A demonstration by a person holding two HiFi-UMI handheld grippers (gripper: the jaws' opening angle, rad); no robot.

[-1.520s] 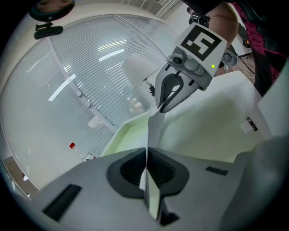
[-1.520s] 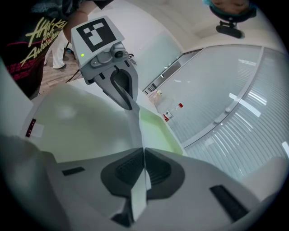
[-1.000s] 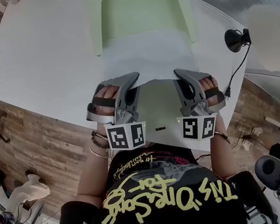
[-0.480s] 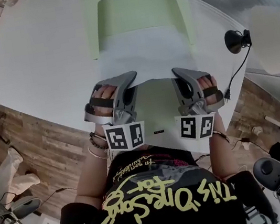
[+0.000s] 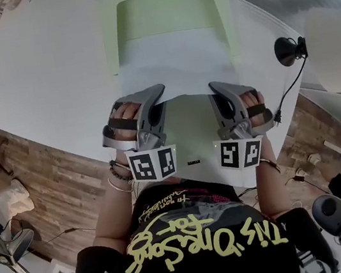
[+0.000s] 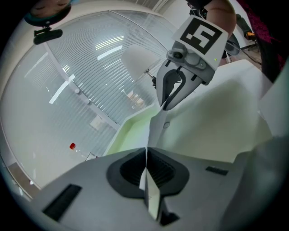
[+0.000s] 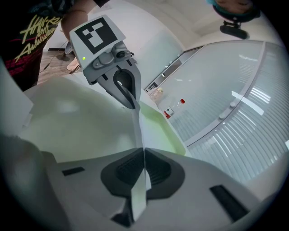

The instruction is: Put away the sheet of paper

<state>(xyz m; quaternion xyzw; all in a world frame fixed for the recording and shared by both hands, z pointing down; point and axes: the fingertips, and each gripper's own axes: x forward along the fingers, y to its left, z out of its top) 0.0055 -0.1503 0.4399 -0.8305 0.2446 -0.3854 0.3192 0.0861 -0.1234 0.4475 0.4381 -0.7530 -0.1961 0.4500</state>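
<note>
- On a white surface (image 5: 50, 75), a pale green tray (image 5: 111, 32) lies at the far side. The paper (image 5: 174, 60) reaches from inside the tray back toward the person, and its near end is held in two grippers.
- Only the head view shows the whole layout. Both hands are side by side, and a black mount (image 5: 288, 48) with a cable sits at the right edge. Wood floor (image 5: 54, 178) lies below, and the person wears a black shirt (image 5: 200, 238).
- The gripper views show a small red-capped bottle (image 6: 72, 145) standing beyond the tray, in front of slatted blinds. The head view crops it to a red scrap at the top edge.
- Left hand-held gripper (image 5: 162, 92): its jaws are clenched on the paper's near left edge. In its own view the sheet runs edge-on between the ribbed pads.
- Right hand-held gripper (image 5: 213, 86): its jaws are clenched the same way on the near right edge. Each gripper view also shows the other gripper pinching the opposite side.
- Writing: the shirt's yellow lettering is upside down and seems to read "This One Song For". Each gripper carries a marker cube (image 5: 154, 166) with black-and-white squares. The bottle's label is too small to read.
</note>
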